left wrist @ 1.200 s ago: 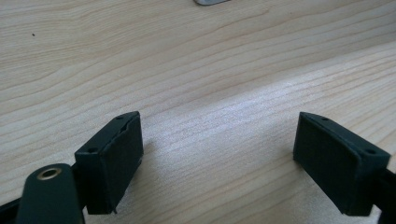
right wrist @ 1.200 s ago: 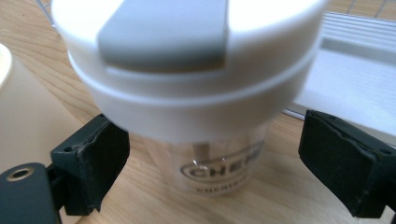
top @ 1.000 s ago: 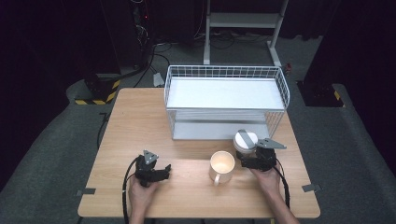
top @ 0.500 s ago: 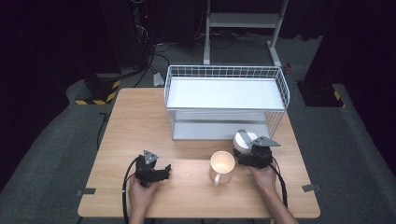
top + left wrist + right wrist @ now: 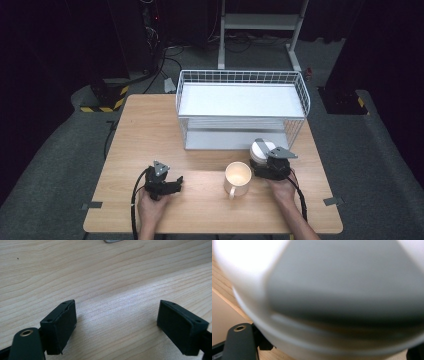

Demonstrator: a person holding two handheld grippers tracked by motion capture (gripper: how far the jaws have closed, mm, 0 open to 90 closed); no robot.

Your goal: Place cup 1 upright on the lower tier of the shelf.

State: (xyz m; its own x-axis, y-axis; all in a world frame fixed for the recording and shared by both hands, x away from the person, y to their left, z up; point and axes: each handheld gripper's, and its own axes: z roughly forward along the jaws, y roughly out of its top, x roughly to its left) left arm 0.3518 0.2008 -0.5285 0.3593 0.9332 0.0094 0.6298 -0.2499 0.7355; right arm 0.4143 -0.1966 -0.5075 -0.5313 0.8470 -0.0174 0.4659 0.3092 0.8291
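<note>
While the right gripper (image 5: 266,161) is at the white cup (image 5: 259,150) near the right edge of the table (image 5: 150,130), just in front of the wire rack (image 5: 242,107), the work looks to be only at its beginning. In the right gripper view the cup (image 5: 332,290) is very close and blurred between the jaws, so I cannot tell if they already press on it or only stand around it. The cup rests on the table, not lifted, as far as the high view shows. The cream mug (image 5: 237,178) stands beside it, toward the near edge, untouched. The left gripper (image 5: 172,184) waits near the near edge, its jaws wide apart over bare wood, holding nothing. Lifting and placing the cup are not yet done.
</note>
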